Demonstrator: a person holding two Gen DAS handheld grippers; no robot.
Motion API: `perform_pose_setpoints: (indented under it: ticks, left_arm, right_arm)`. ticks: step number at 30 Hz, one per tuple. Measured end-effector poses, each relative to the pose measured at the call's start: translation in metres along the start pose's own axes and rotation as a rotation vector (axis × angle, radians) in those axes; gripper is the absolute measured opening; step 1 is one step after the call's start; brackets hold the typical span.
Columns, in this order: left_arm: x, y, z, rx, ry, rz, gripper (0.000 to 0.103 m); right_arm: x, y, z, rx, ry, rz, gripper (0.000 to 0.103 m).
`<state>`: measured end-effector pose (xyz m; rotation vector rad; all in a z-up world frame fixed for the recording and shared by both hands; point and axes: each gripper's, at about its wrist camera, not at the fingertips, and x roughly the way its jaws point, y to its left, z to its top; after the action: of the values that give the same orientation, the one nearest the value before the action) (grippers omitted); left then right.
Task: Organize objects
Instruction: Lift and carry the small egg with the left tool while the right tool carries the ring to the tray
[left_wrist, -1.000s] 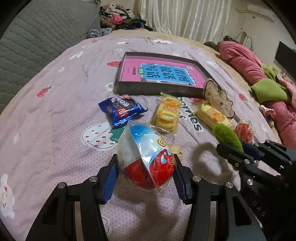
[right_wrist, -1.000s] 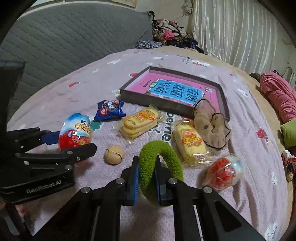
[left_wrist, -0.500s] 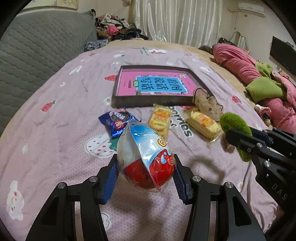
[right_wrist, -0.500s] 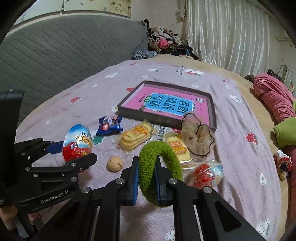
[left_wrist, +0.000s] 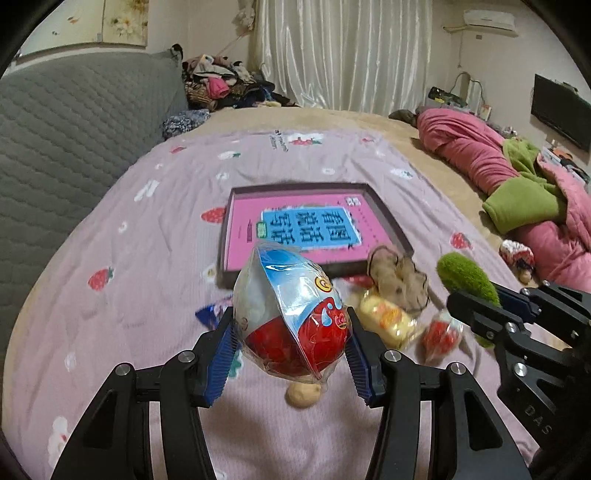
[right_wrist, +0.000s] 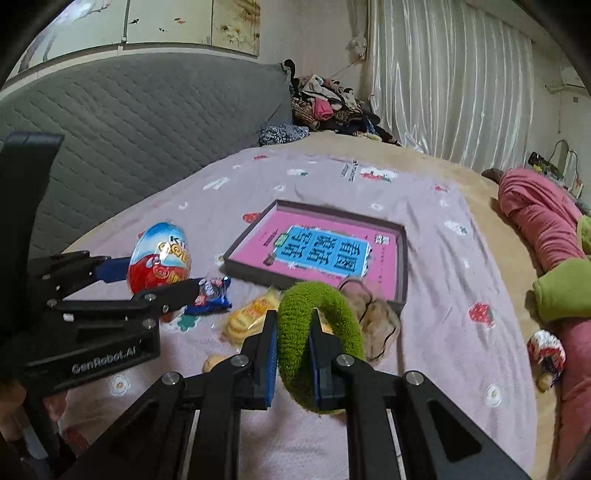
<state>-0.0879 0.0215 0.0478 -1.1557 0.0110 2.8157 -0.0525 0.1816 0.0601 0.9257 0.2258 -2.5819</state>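
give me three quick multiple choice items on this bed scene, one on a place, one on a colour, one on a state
1. Where is the brown scrunchie?
A. by the shallow box's near corner
B. on the headboard
C. in a gripper

2. What colour is the fuzzy ring?
A. blue
B. green
C. white

3. What is the left gripper doing?
A. standing open
B. clamping the egg-shaped treat
C. pressing the bedsheet

Key: 1 A, it lies against the shallow box; 2 B, green fibres show; 3 B, both pads press its wrapper.

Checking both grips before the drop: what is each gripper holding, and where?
Left gripper: wrapped chocolate egg, clamped across its sides. Right gripper: green fuzzy ring, pinched through its band.
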Motion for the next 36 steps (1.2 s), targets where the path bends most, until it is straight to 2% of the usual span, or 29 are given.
perform_pose_setpoints:
  ticks: [7, 16, 28, 32, 36]
  left_arm:
    - [0.012, -0.001, 0.043, 0.011, -0.021, 0.007, 0.056]
    - [0.047, -0.008, 0.095, 0.005, -0.047, 0.010, 0.056]
    - [0.112, -0.023, 0.152, 0.047, -0.072, 0.014, 0.056]
    - [0.147, -0.020, 0.160, 0.031, -0.051, 0.011, 0.056]
    - [0.184, -0.014, 0.164, 0.028, -0.027, 0.026, 0.056]
  right_arm:
    - [0.001, -0.017, 0.034, -0.015, -0.036, -0.001, 0.015]
    - [0.028, -0.050, 0.079, 0.023, -0.081, 0.000, 0.015]
    - [0.095, -0.085, 0.119, 0.038, -0.079, -0.011, 0.014]
    - [0.124, -0.097, 0.124, 0.017, -0.066, -0.028, 0.015]
    - [0.164, -0.109, 0.124, 0.003, -0.027, -0.008, 0.015]
